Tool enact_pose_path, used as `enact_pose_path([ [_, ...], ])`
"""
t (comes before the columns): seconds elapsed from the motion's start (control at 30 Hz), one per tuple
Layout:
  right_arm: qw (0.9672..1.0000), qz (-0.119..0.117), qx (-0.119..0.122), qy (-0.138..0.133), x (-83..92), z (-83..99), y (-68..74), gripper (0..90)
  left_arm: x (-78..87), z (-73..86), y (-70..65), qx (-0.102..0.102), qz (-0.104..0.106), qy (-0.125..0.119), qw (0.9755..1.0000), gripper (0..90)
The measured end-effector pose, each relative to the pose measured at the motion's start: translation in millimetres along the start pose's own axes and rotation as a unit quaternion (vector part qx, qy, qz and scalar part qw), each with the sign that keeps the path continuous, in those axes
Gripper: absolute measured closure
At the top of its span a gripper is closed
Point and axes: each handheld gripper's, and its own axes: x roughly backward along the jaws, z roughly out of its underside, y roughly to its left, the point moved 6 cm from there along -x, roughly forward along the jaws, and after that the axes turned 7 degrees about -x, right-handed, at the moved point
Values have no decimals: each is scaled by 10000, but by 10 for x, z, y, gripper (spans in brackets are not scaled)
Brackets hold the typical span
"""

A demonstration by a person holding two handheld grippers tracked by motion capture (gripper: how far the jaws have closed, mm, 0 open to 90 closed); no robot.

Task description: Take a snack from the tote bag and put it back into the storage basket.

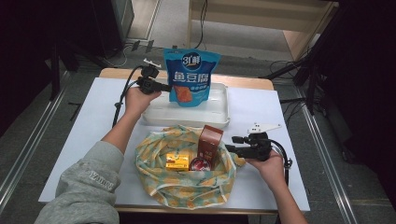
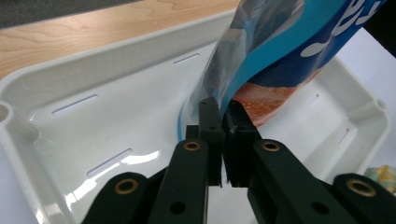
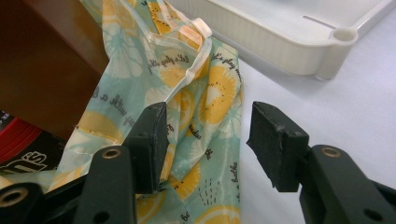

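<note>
- White surface [image 1: 84, 140] carries everything, apparently so the sack can be unpacked into the tray.
- White plastic tray [image 1: 219, 114] holds just the blue snack pouch [image 1: 191, 77], stood upright.
- Lemon-print fabric bag [image 1: 187, 186] lies open, holding a brown carton [image 1: 210, 142], yellow box [image 1: 177, 162] and red-lidded tin [image 1: 200, 164].
- Left gripper [image 1: 163, 87]: jaws pinch the pouch's edge.
- Right gripper [image 1: 232, 148]: jaws parted astride the bag's rim, likely steadying it.

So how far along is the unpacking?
In hand: the left gripper pinches the blue snack pouch upright over the white tray. Left: the brown box, yellow box and red tin sit in the cloth bag; the right gripper is open at its rim.
</note>
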Motion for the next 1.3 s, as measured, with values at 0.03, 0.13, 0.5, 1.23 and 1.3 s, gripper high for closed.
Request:
enact_pose_path([
  [0.03, 10000, 10, -7, -4, 1, 4, -1, 478, 23, -8, -4, 11, 37, -32, 10000, 838],
  [0.13, 10000, 18, -6, -2, -1, 6, -3, 478, 36, -7, -24, -53, 56, -11, 10000, 814],
  [0.5, 10000, 54, -63, -32, 26, 1, -15, 478, 122, 102, -69, -136, 139, 107, 9998, 716],
  [1.23, 10000, 54, -73, -35, 65, 16, 9, 478, 476, 333, -360, -602, 394, -2, 9974, 602],
  [1.3, 10000, 44, -48, -34, 64, 16, 17, 478, 489, 352, -389, -642, 432, -30, 9970, 593],
])
